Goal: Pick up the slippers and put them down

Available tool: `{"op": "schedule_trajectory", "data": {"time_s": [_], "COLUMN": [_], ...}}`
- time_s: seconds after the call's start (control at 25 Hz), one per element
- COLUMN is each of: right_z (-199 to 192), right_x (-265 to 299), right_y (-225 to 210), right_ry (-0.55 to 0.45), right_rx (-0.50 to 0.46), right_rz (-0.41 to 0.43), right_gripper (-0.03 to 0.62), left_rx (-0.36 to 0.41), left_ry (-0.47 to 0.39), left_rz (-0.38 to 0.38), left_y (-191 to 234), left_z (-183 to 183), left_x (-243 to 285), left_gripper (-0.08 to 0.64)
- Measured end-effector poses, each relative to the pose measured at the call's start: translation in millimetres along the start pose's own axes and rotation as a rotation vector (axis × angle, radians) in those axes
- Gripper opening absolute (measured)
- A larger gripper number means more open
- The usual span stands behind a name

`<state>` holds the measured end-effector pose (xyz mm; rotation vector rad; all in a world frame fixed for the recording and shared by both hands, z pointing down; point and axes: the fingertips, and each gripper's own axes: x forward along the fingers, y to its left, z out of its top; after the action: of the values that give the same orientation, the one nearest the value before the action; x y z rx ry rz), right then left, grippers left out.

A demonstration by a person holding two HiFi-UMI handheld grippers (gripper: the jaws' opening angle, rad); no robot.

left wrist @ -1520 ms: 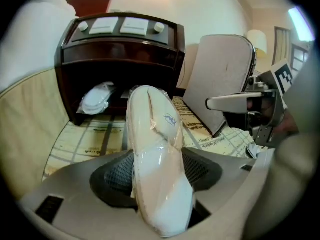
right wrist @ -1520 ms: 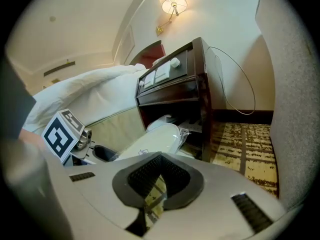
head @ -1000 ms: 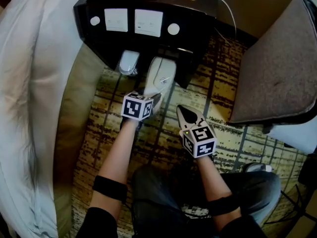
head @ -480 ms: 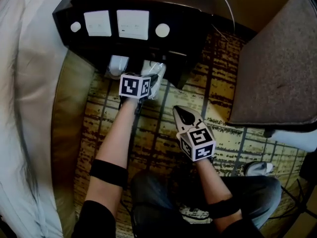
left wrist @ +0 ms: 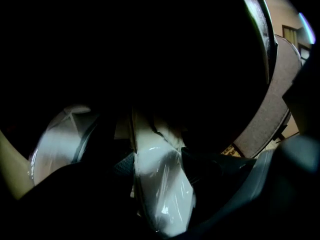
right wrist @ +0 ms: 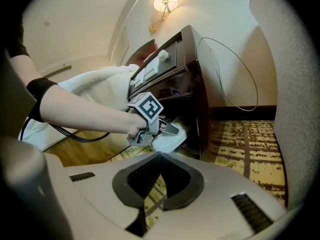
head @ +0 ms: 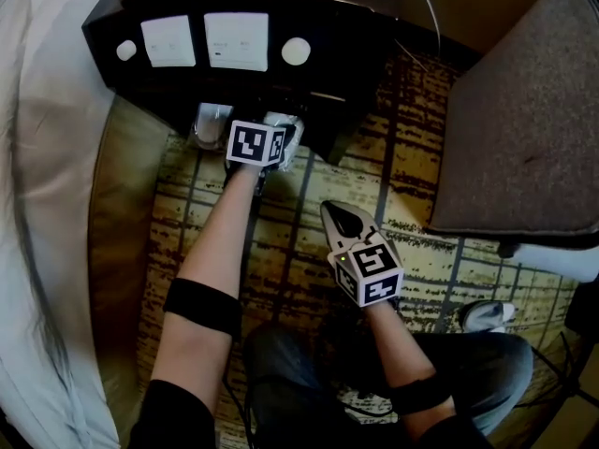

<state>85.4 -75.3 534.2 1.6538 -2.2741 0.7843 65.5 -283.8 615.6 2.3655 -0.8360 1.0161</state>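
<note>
Over the last second the white plastic-wrapped slipper [left wrist: 160,184] has travelled with the left gripper [right wrist: 169,129] away from the person, further in under the glossy dark wooden nightstand [head: 346,82]. The slipper now sits between that gripper's jaws, which stand partway apart and are clamped on its sides, its length running out ahead of them into the shadow. Only its near end shows in the head view, just past the marker cube. Just to its left, a second wrapped slipper [head: 211,123] lies at the foot of the nightstand, close to the held one; whether they touch cannot be told. The right gripper [head: 342,221] has kept its place, well apart over the yellow-and-brown patterned carpet [head: 309,241], its jaws pressed together with nothing between them. A white bed [head: 47,110] borders the left and a grey-brown cushioned chair [head: 524,129] the right.
</note>
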Motion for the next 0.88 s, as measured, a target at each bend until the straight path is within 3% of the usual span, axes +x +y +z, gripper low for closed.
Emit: {"op": "schedule_trajectory", "data": {"time_s": [0.28,0.44,0.64,0.88], "right_z": [-8.0,-9.0,-11.1,-12.3], "right_x": [-1.1,-0.6,0.6,1.8], "right_y": [-2.0,-4.0,-3.0,3.7], "right_ry": [0.004,0.005,0.006,0.003], "right_rx": [0.015,0.016,0.022,0.022], "right_rz": [-0.008,-0.011,-0.011,-0.007], "right_gripper": [0.0,0.0,0.0,0.0], "left_rx": [-0.024,-0.039,0.007,0.082], "left_ry": [-0.026,-0.096,-0.197,-0.209], "left_rz": [-0.017,-0.016,-0.004,-0.004], "left_y": [-0.6,-1.3,-2.9,-7.0], "left_z": [6.4,11.7,19.3,14.9], "left_x": [8.9,9.6,3.0,-13.0], "left_gripper": [0.281,0.314,0.467,0.469]}}
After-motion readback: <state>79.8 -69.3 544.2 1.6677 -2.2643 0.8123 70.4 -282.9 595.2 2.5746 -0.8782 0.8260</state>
